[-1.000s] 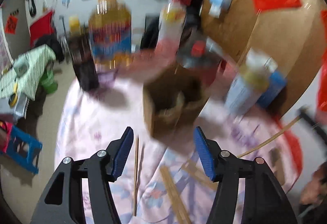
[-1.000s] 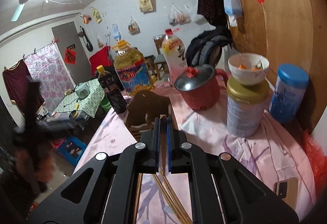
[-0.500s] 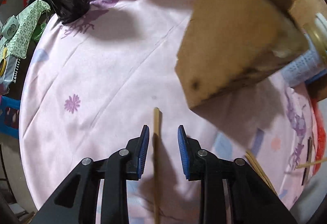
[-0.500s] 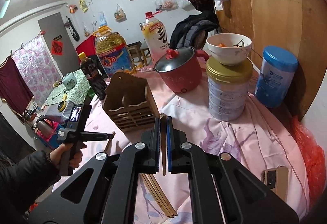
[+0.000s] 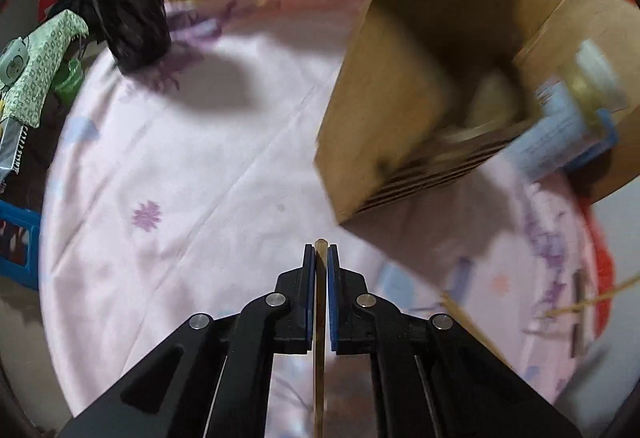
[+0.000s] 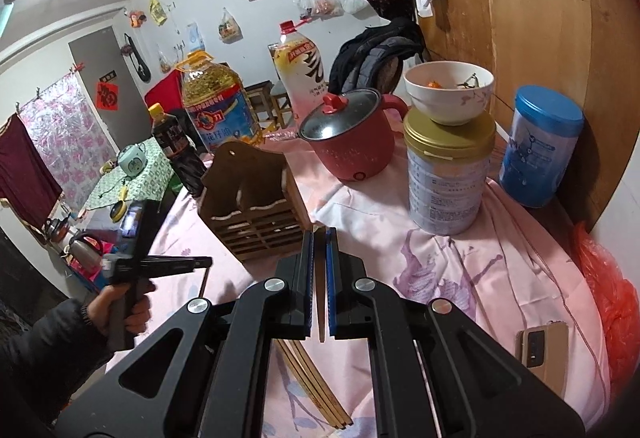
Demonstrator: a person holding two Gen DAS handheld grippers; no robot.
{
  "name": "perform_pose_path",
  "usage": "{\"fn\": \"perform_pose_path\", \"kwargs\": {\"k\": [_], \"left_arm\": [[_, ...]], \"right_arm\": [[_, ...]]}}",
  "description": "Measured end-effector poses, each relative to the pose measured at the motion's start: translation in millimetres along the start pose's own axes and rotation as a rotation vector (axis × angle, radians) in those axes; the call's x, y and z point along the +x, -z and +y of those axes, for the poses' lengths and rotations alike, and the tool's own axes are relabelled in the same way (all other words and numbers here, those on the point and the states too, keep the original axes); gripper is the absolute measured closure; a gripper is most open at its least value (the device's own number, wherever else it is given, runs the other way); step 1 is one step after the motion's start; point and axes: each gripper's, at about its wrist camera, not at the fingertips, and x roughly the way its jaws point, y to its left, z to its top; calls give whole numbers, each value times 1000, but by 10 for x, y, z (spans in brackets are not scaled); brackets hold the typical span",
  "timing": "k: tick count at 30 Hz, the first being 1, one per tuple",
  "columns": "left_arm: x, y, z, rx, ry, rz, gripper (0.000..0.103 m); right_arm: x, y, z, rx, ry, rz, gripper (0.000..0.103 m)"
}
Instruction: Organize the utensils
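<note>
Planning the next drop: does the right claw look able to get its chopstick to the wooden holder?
Probably yes. The right claw grips a chopstick, and the wooden holder stands just ahead, top open, nothing between.

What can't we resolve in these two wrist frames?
- Left wrist view: wooden utensil holder motion-blurred, its contents unreadable.
- Left wrist view: lower end of the chopstick in the left hand-held gripper runs off the bottom edge.
- Right wrist view: loose chopsticks partly hidden under the right hand-held gripper; count unclear.
- Right wrist view: bowl contents too small to identify.
</note>
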Motion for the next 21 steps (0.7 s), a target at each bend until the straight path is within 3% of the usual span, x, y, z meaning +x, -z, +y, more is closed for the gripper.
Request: {"fn": "perform_pose_path", "kwargs": {"k": [9, 13, 18, 21], "left_arm": [[-1530, -235, -568, 69, 47, -292, 97], [-1974, -455, -818, 82, 85, -372, 101], [-2252, -740, -996, 108, 52, -440, 101], [-2083, -865, -1026, 114, 63, -409, 101]], "right_arm": [[9, -178, 235, -27, -91, -54, 96], [-80, -330, 302, -44, -107, -96, 96], [-218, -494, 336, -57, -118, -155, 96], [-252, -493, 317, -62, -109, -160, 96]]}}
